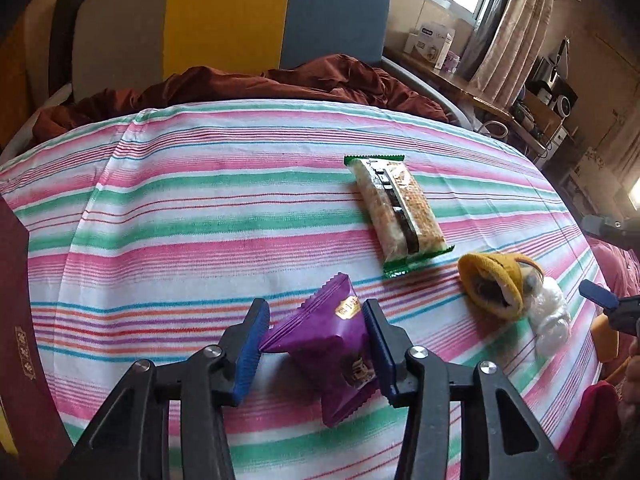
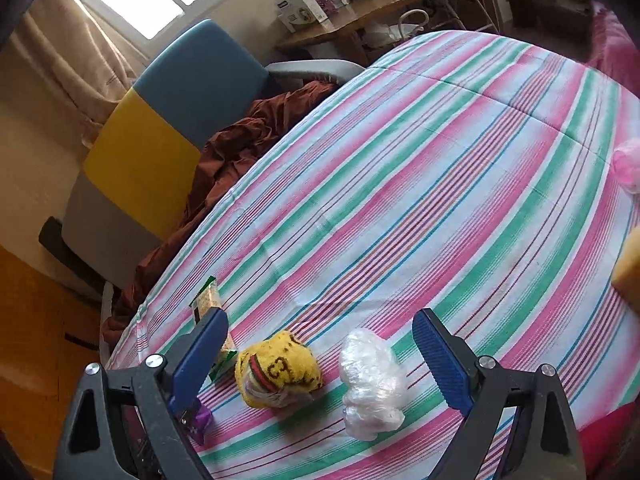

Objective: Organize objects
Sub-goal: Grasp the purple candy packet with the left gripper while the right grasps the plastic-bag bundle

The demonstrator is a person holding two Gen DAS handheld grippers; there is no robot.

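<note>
Pinching purple snack pkt (image 1: 332, 344) btwn left tool (image 1: 316, 344) pads, on striped cloth (image 1: 180, 216)

Left gripper (image 1: 316, 344): black angular plastic arms with triangular cut-outs, silver round screws at the joints, 2 ribbed blue pads (image 1: 252, 354). Right gripper (image 2: 320, 364) is built alike: black frame, silver screws, ribbed blue pads (image 2: 442, 364).

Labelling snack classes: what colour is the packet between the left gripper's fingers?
Purple packet, small gold label; clearest in the left wrist view.
</note>
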